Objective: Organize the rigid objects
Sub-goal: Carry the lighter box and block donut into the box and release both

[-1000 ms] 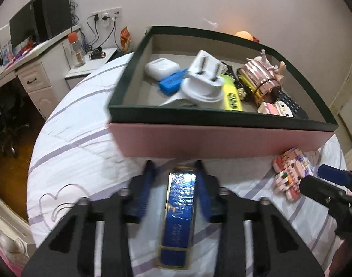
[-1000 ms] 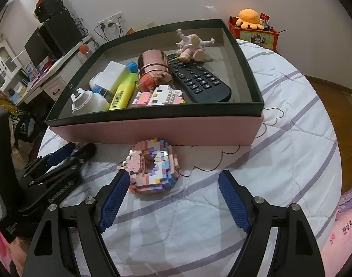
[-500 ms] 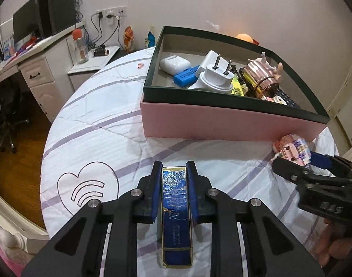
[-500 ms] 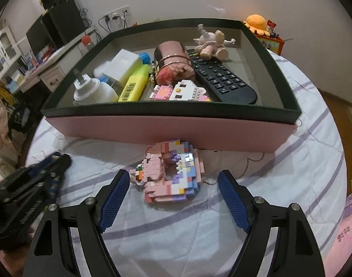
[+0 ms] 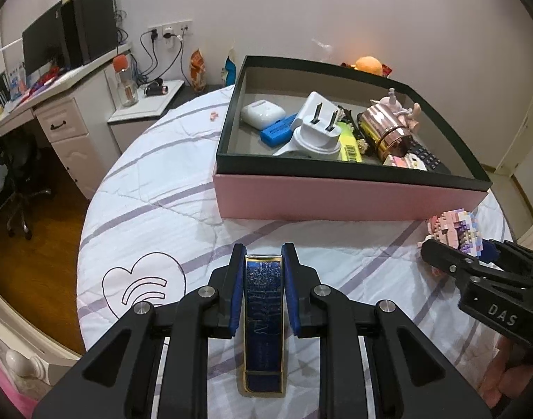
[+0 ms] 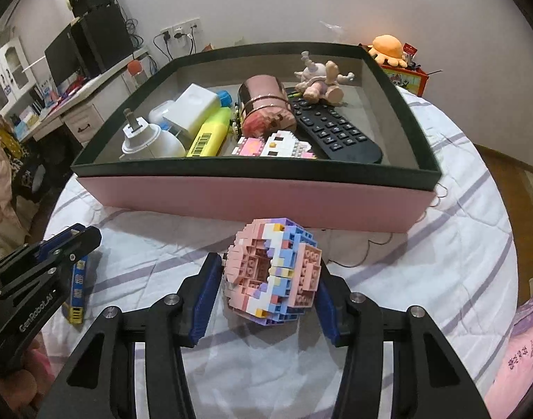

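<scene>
With your left gripper clamped on the blue bar and right gripper clamped on the brick donut near the bed's front edge, lift both straight, clear the box rim.

Ahead: pink box wall blocks my tongs.
Box's left end: bare floor.
Bed's left edge: open sheet.
</scene>
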